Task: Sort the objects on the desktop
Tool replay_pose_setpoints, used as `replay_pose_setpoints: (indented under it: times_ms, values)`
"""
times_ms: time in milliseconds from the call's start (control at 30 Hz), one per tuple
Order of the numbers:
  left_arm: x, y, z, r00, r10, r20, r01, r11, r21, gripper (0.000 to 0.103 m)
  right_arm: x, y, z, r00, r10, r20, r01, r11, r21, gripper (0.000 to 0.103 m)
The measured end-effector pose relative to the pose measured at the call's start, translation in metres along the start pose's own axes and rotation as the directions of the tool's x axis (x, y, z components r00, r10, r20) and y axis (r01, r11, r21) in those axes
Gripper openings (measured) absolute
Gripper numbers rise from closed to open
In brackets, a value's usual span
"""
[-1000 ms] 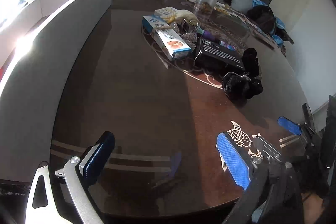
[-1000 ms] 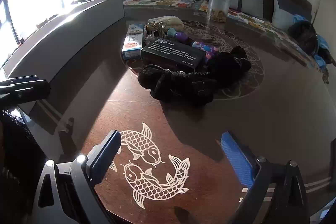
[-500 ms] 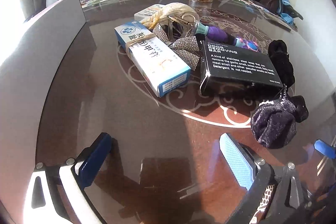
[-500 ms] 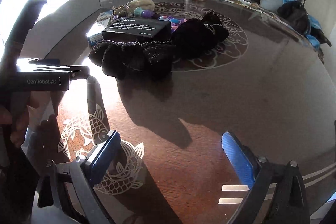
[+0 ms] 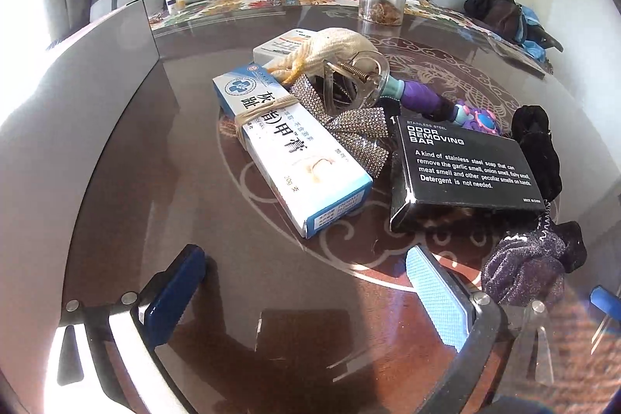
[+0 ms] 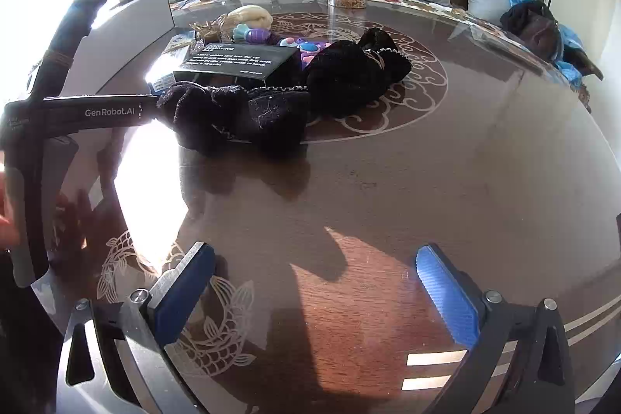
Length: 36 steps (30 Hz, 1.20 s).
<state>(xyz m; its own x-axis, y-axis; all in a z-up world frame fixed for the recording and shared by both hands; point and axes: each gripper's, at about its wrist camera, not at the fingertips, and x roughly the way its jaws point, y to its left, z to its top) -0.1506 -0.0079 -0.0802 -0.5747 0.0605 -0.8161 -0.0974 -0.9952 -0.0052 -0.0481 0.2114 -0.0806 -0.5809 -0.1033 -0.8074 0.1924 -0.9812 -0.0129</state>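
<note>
Both tools hang apart over bare wood with nothing between the pads: the left tool (image 5: 306, 293) is released, and the right tool (image 6: 314, 290) has just been spreading its jaws to their widest, also empty. The clutter sits mid-tabletop (image 5: 163, 189) on the inlaid ring. Nearest the left tool lies the white-and-blue ointment box (image 5: 295, 150), its long axis running from far left to near right, one short end pointing toward the tool; being light, stiff cardboard bound with a rubber band, it should take a pinch across its narrow width without crushing, though the glossy faces may slip. Just beside it the black odor bar box (image 5: 462, 173) lies flat, its long side across the view; it probably carries a metal bar, so heavier, best gripped across the short edges. The rhinestone bow (image 5: 349, 127) leans on the ointment box, and is floppy and snaggy. The dark knit pieces (image 6: 240, 111), soft and limp, lie nearest the right tool and want a pinch into the bunched middle.
</note>
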Motion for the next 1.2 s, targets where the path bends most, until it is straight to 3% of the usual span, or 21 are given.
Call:
replay_pose_setpoints:
  times_ms: [1200]
  values:
    - [0.0008, -0.0002, 0.0001, 1.0, -0.001, 0.0, 0.001, 1.0, 0.0, 0.103, -0.0001, 0.0013, -0.0017, 0.999, -0.02, 0.043, 0.019, 1.0, 0.021, 0.103]
